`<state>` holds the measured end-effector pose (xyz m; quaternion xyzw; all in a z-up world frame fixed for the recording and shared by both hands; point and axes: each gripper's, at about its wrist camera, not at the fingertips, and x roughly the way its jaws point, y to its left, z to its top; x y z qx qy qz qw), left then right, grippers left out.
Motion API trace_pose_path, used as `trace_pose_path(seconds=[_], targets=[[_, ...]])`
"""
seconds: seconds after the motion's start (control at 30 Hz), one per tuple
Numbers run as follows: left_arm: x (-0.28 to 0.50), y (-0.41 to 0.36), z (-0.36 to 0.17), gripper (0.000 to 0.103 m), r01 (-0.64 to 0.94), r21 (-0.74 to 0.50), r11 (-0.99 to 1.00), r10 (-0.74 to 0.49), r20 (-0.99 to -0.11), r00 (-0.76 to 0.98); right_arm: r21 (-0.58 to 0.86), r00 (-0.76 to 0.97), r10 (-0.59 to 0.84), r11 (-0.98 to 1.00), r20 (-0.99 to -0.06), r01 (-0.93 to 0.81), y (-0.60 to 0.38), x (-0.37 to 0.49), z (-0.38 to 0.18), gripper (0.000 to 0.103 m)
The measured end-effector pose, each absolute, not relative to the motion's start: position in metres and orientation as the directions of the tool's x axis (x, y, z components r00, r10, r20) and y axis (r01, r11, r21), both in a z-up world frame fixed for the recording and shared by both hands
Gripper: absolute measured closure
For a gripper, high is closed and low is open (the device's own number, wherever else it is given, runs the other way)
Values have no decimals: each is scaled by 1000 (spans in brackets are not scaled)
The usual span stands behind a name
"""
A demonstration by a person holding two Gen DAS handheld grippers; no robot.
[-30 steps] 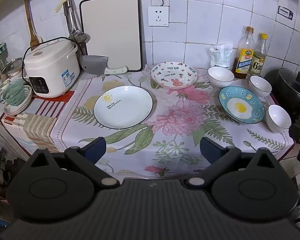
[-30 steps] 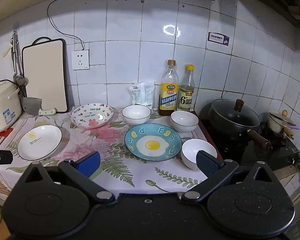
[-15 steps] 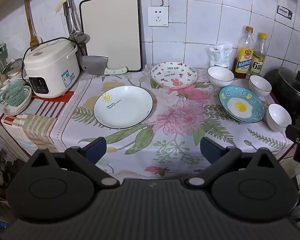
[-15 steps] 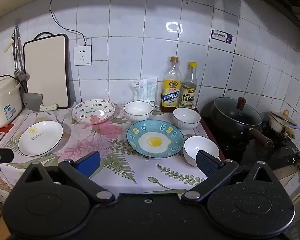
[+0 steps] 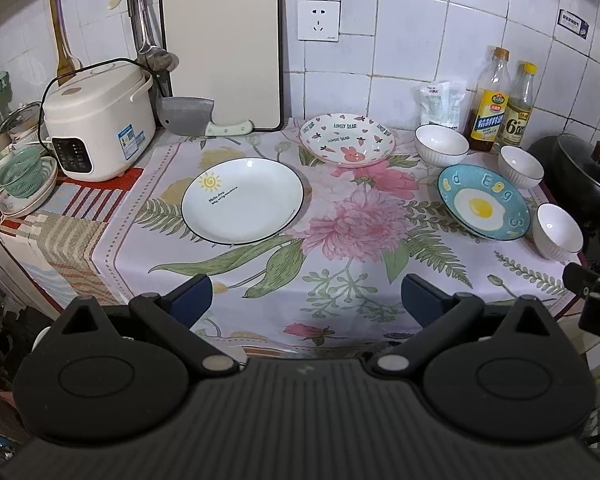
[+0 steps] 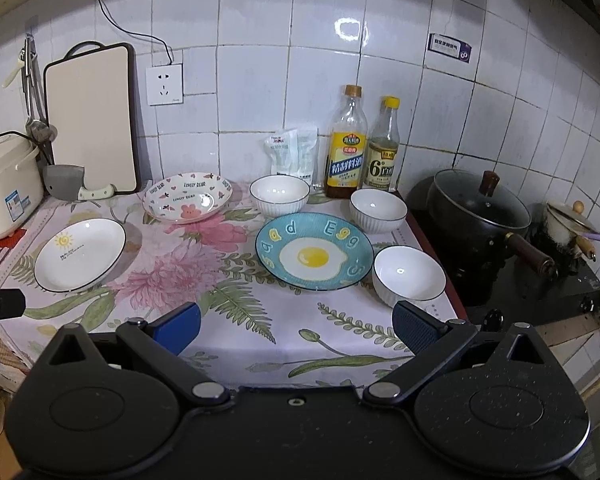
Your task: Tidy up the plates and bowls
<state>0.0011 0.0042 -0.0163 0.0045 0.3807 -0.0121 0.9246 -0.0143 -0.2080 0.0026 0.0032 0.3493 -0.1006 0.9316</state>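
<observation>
Fingers [image 5: 190, 298] of both grippers spread wide, empty, facing blue egg-print plate [image 6: 314, 256].

The right gripper [image 5: 596, 300] shows only as a dark tip cut off at the picture's right edge; its jaws are out of sight there.

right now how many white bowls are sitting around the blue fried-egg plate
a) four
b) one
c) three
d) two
c) three: one white bowl behind the blue egg plate by the bottles, a second bowl toward the stove, and a third bowl at its near right edge.
</observation>
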Motion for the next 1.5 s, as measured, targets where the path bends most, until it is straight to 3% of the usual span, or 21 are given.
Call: trace_pose_path(seconds=[1.5], targets=[[-6, 8, -35, 1, 79, -45, 996, -88, -667, 740, -39, 760, -150, 986, -632, 163, -212, -20, -12, 0]])
